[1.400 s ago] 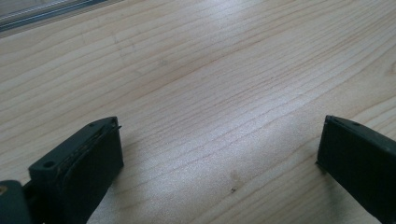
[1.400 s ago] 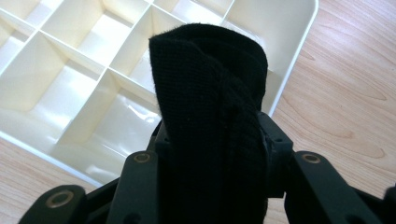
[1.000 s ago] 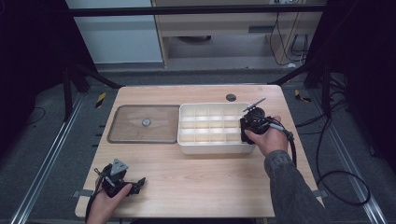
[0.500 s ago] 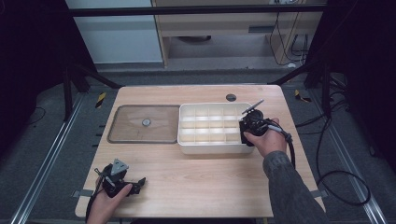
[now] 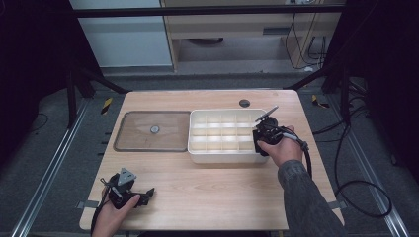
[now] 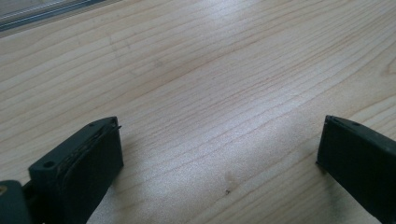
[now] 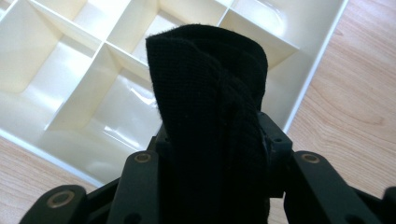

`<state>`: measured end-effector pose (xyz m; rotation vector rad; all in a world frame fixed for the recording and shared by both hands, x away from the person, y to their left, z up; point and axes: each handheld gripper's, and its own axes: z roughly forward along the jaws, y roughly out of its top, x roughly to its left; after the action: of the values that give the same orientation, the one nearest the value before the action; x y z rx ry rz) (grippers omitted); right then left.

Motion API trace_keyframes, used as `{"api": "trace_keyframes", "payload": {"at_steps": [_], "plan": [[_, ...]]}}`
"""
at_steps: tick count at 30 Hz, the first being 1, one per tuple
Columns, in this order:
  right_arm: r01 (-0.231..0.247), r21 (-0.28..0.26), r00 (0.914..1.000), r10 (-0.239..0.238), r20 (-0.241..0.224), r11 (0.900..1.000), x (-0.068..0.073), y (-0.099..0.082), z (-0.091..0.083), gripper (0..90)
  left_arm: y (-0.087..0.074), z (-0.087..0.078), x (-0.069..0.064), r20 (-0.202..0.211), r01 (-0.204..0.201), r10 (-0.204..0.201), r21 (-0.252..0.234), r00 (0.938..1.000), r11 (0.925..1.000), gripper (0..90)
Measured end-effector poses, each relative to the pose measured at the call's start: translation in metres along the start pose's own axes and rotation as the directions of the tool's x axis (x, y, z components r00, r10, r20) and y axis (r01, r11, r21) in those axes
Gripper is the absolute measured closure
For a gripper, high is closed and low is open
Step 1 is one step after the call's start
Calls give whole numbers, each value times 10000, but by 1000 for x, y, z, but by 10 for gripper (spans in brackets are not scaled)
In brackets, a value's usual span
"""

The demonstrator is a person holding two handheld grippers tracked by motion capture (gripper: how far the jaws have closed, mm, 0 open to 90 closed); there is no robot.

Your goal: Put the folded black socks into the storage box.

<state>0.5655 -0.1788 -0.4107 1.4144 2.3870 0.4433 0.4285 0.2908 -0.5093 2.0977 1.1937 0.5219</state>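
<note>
Clamping a rolled black cloth with its long axis along the jaws, the right gripper hangs at right-centre of the high view over the white divided tray's right-end compartments, while the left gripper, lower left, rests released.

Both grippers are black, the left gripper topped by a grey three-cornered plate, the right gripper trailing a thick black cable toward five o'clock beside a grey sleeve.
</note>
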Motion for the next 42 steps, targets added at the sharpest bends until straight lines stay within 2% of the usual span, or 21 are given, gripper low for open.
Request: {"api": "trace_keyframes", "payload": {"at_steps": [7, 24, 36, 37, 42], "plan": [[-49, 216, 10000, 48, 61, 9998, 2, -1, 6, 612, 0, 0, -1, 15, -26, 26, 3, 10000, 10000, 0], [-5, 108, 9999, 3, 164, 9999, 5, -4, 12, 598, 0, 0, -1, 26, -20, 20, -27, 10000, 10000, 0], [-112, 39, 9999, 112, 75, 9999, 5, -5, 10, 534, 0, 0, -2, 66, -37, 37, -22, 10000, 10000, 0], [-81, -3, 10000, 81, 18, 10000, 5, -5, 9, 497, 0, 0, -2, 70, -39, 39, -21, 10000, 10000, 0], [8, -101, 10000, -7, 75, 9999, 7, -5, 5, 441, 0, 1, -2, 82, -45, 45, -25, 10000, 10000, 0]]}}
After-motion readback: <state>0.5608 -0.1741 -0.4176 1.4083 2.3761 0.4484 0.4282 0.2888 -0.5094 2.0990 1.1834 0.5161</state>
